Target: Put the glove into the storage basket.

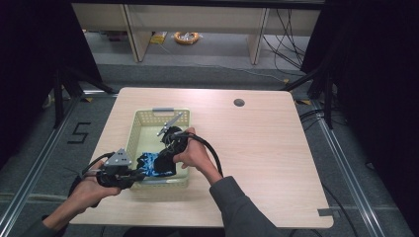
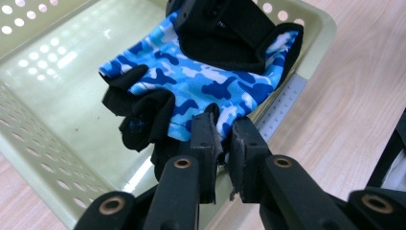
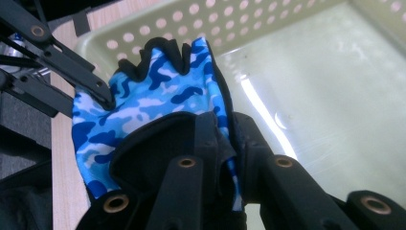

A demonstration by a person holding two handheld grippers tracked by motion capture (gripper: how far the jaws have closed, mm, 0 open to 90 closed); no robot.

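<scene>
glove: blue camo w/ black trim (image 1: 154,164), hanging over the near end of the basket, stretched btw my two tongs. Looks lifted, not resting flat; can't tell if any part touches the basket floor.
basket: pale green, perforated (image 1: 148,118), on the wooden surface (image 1: 257,148), left of centre. No other item seen inside.
left tongs: (image 1: 140,174) pressed together on the glove's edge; in the left gripper view (image 2: 224,139) fabric is pinched btw the pads.
right tongs: (image 1: 165,159) also pressed together, pinching the black cuff end; right gripper view (image 3: 225,139) shows cloth caught btw the pads.
done so far: I judge the glove is gripped at both ends and sits over the basket.
left to do: prob. either lower and let go w/ both tongs, or lift it clear to the surface. Can't say which from this.
risk: one pinch is thin, on the edge only, so it could slip.
</scene>
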